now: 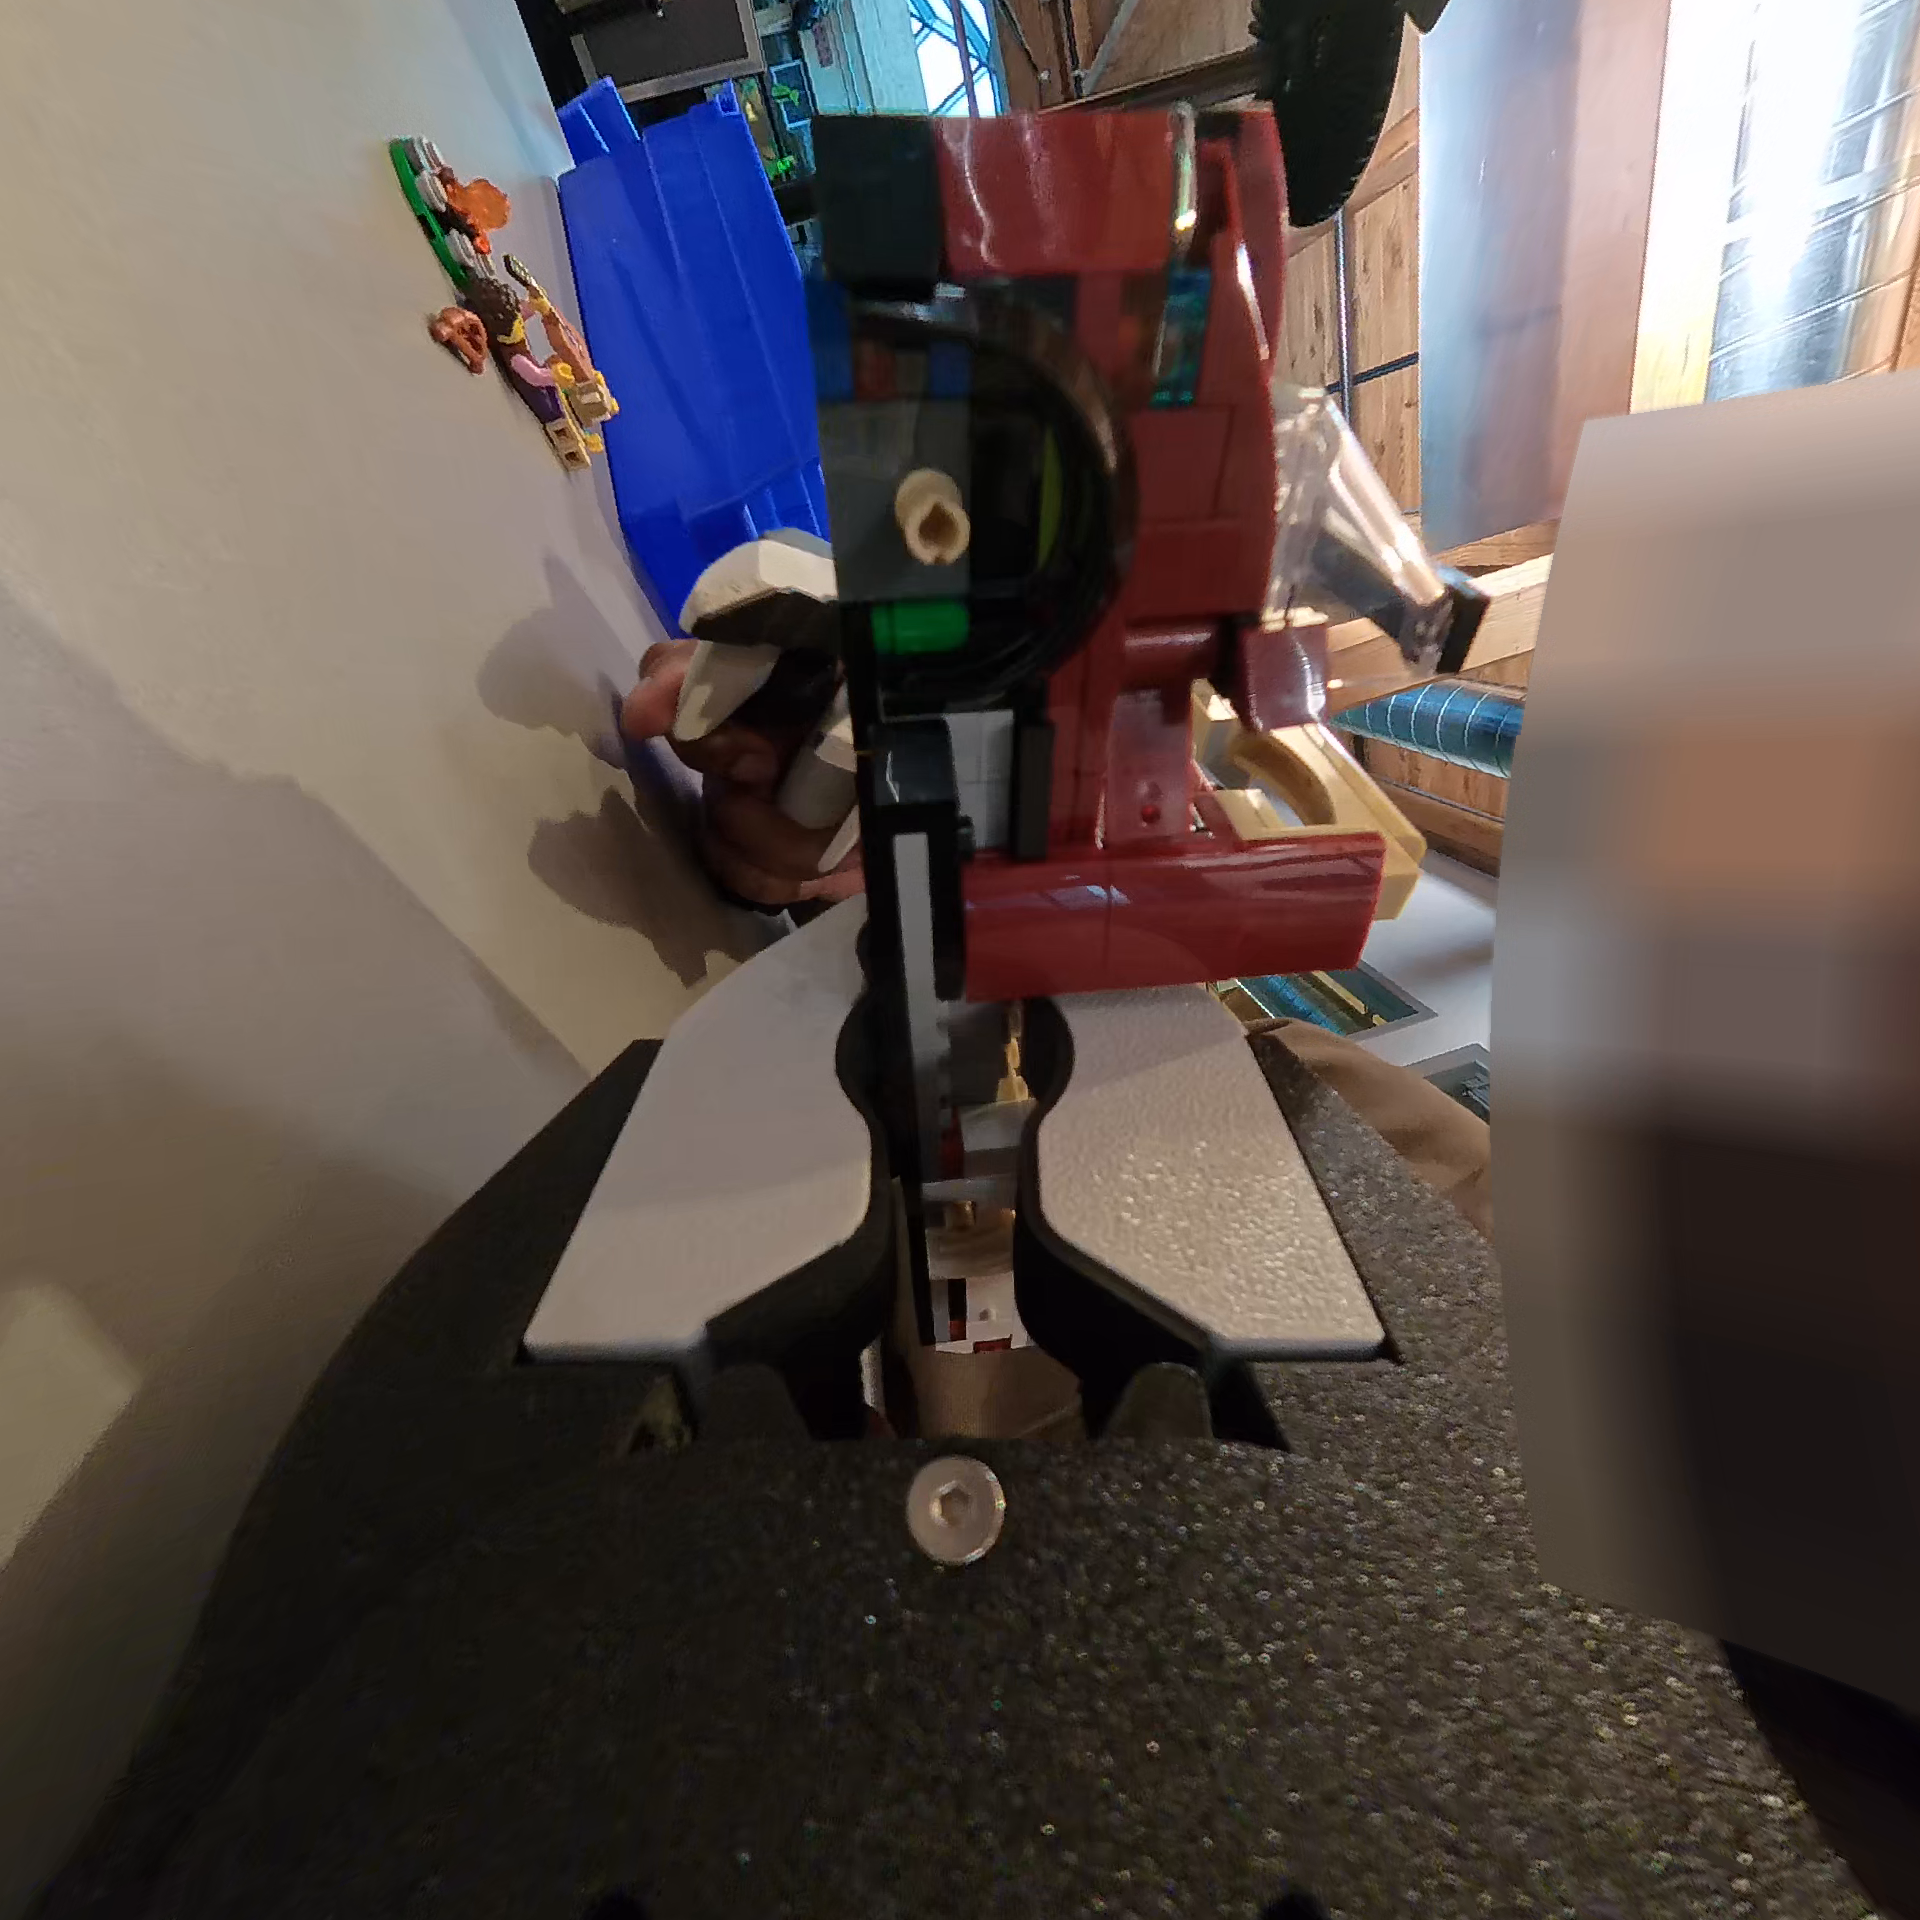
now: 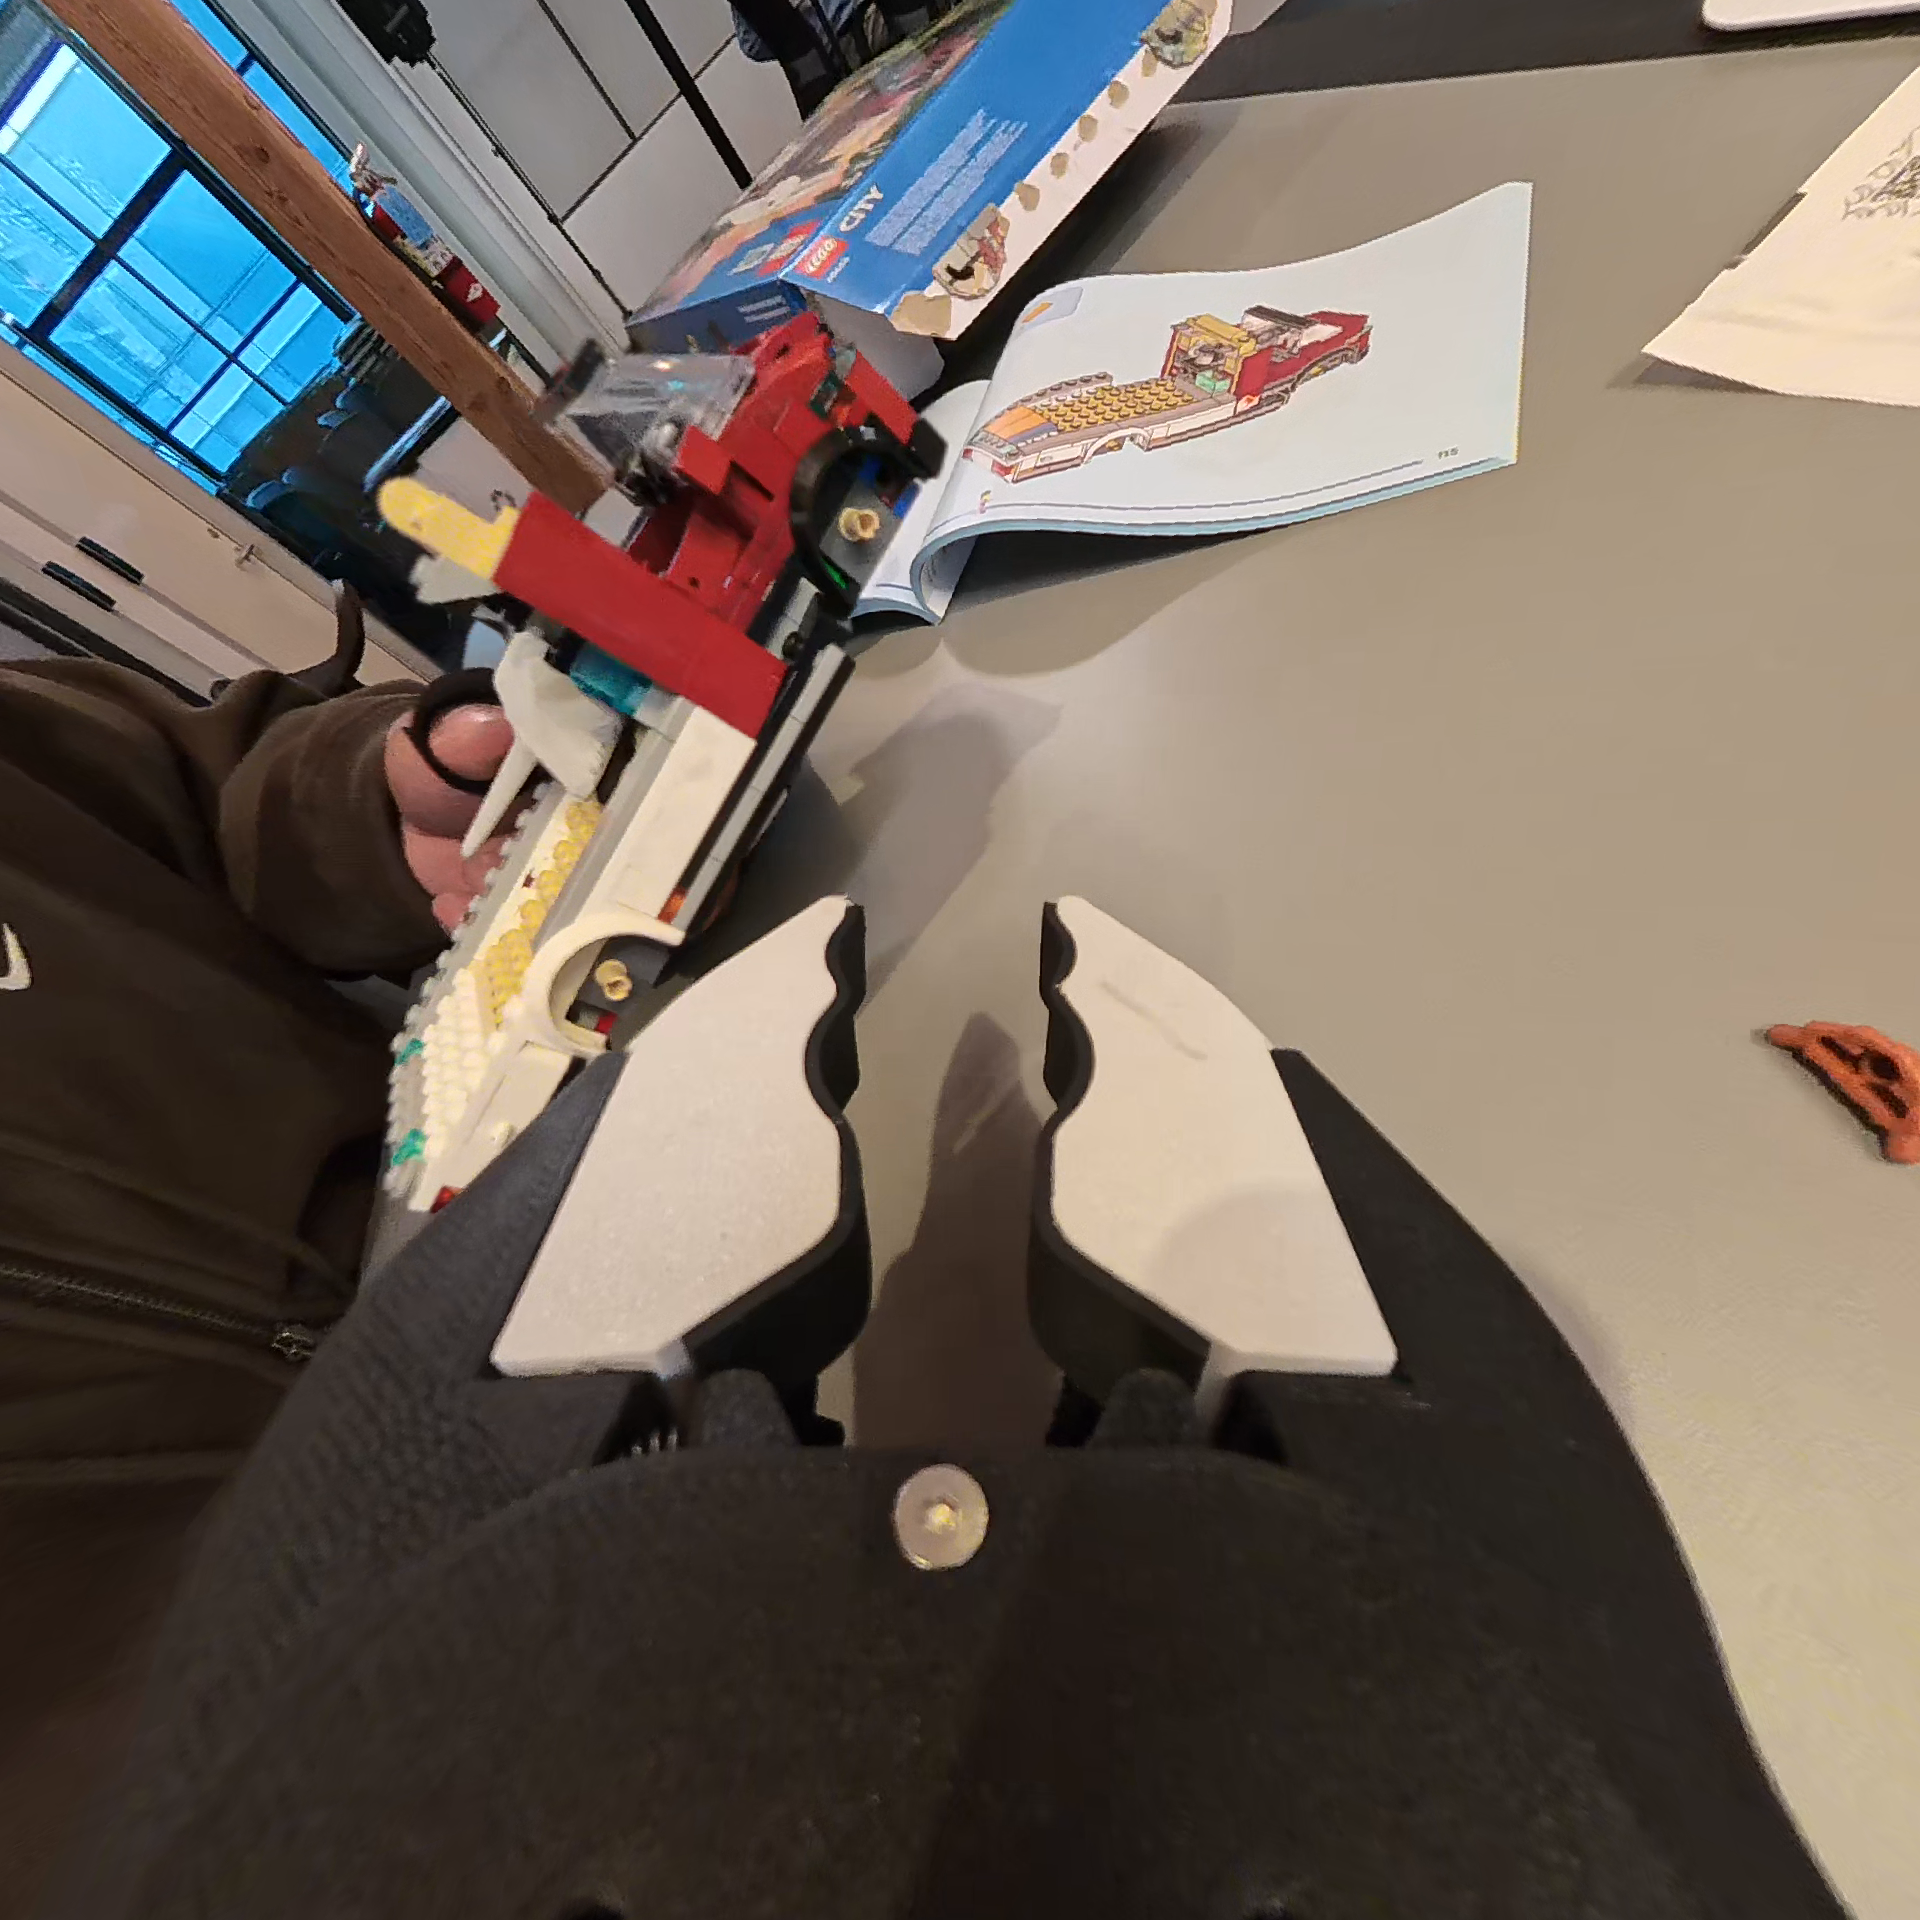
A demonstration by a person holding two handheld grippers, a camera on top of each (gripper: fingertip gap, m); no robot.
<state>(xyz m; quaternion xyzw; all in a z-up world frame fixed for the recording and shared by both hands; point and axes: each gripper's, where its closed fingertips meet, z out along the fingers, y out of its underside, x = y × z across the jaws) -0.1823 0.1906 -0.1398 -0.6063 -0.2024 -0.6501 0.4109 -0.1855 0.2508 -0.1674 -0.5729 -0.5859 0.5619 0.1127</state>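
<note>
My left gripper (image 1: 956, 987) is shut on a brick-built toy truck (image 1: 1091, 520) with a dark red cab, a black chassis and a clear windscreen. Both pads press on its narrow body and hold it off the table. In the right wrist view the truck (image 2: 675, 582) hangs tilted at the left, with the left gripper's white fingers (image 2: 561, 727) clamped across its white, yellow-studded bed. My right gripper (image 2: 948, 920) is open and empty over the grey table (image 2: 1351, 831), just right of the truck's rear end. Its pale fingers (image 1: 748, 592) show behind the truck in the left wrist view.
An open instruction booklet (image 2: 1247, 416) and a blue toy box (image 2: 935, 177) lie beyond the truck. An orange pretzel piece (image 2: 1849, 1081) lies at the right, a paper sheet (image 2: 1818, 270) farther off. A blue bin (image 1: 696, 343), a minifigure (image 1: 540, 343) and a green round plate (image 1: 436, 197) stand on the table.
</note>
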